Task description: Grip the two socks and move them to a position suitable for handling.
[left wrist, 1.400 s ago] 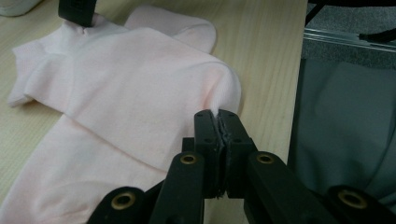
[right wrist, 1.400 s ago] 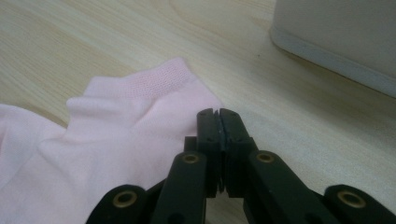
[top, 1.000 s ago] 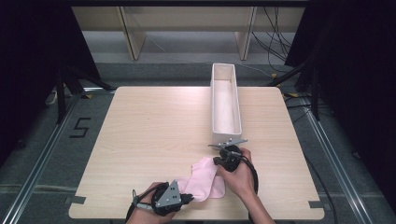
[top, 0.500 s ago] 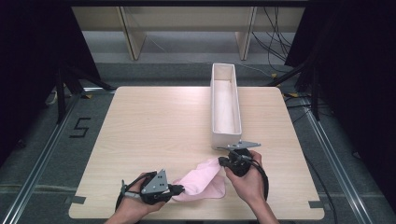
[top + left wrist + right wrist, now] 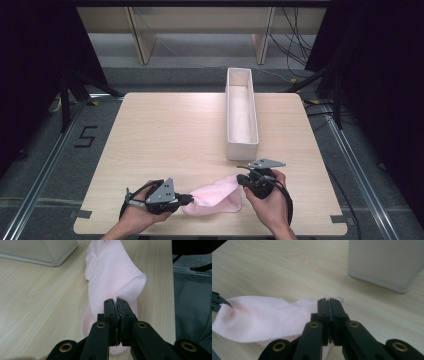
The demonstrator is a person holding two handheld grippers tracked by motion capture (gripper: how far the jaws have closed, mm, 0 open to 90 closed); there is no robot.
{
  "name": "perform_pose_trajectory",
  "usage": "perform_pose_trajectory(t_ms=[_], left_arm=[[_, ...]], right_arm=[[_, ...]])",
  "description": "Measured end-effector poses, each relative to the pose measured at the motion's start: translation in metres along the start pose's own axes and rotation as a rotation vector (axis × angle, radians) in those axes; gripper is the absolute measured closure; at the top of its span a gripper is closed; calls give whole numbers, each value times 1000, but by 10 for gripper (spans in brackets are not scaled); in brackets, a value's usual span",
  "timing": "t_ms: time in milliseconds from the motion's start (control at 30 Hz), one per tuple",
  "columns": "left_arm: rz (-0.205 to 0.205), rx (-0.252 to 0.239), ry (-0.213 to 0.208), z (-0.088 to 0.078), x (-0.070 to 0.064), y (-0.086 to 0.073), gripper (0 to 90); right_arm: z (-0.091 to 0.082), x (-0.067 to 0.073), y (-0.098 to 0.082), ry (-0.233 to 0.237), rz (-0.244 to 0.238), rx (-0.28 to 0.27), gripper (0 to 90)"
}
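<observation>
Both grippers, left (image 5: 187,200) and right (image 5: 241,178), clenched on the pink sock (image 5: 216,198), stretched near the worktop (image 5: 170,130) edge. Next, probably: carry it to the white bin (image 5: 241,145).

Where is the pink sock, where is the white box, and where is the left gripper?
Sock (image 5: 216,199): high view, the middle of the pink cloth.
Box (image 5: 242,149): high view, its near end wall.
Left gripper (image 5: 116,301): left gripper view, the tips of its shut jaws, pinching the sock.
</observation>
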State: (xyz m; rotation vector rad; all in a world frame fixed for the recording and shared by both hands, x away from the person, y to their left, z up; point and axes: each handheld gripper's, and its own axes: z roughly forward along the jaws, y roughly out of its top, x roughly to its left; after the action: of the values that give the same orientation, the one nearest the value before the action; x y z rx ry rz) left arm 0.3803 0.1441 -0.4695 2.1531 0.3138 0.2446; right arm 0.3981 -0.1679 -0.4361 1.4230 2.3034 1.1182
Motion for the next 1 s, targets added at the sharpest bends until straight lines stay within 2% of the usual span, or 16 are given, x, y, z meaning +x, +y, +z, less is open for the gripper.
perform_pose_trajectory(t_ms=[100,167,233,300,333,367,400,467,500,567,600,667,733,767,833,1000], left_arm=[[-4,3,-5,-1,2,0,865],[-8,-1,9,-3,4,-1,866],[-11,-5,9,-4,6,-1,865],[-5,-2,16,-5,7,-1,865],[-11,-3,10,-6,7,0,865],[-13,-6,6,-6,7,0,865],[-13,-6,6,-6,7,0,865],[-12,-12,10,-6,7,0,865],[-10,-8,10,-7,7,0,865],[-11,-11,8,-7,7,0,865],[-18,-14,1,-7,7,0,865],[-19,-13,0,-7,7,0,865],[-16,-17,-5,-7,8,0,865],[-13,-17,-6,-7,9,1,865],[-8,-10,8,-8,9,2,865],[-7,-15,10,-10,12,4,866]], right_arm=[[-2,3,-1,0,7,2,882],[-3,4,-2,-7,2,8,882],[-1,4,-3,11,0,-11,882],[-3,5,-4,1,9,3,882],[-3,5,-4,-2,-6,-1,882],[-3,7,-5,8,25,3,882],[-4,7,-5,8,28,3,882],[-3,5,-5,7,-8,-12,882],[-5,7,-5,-5,13,5,882],[-5,7,-6,8,34,5,882],[-4,5,-6,17,4,-18,882],[-6,9,-7,8,44,-11,882],[-5,4,-7,17,-14,-20,882],[-6,5,-7,9,-18,-23,882],[-7,8,-8,11,43,-5,882],[-7,6,-8,13,-9,-32,882]])
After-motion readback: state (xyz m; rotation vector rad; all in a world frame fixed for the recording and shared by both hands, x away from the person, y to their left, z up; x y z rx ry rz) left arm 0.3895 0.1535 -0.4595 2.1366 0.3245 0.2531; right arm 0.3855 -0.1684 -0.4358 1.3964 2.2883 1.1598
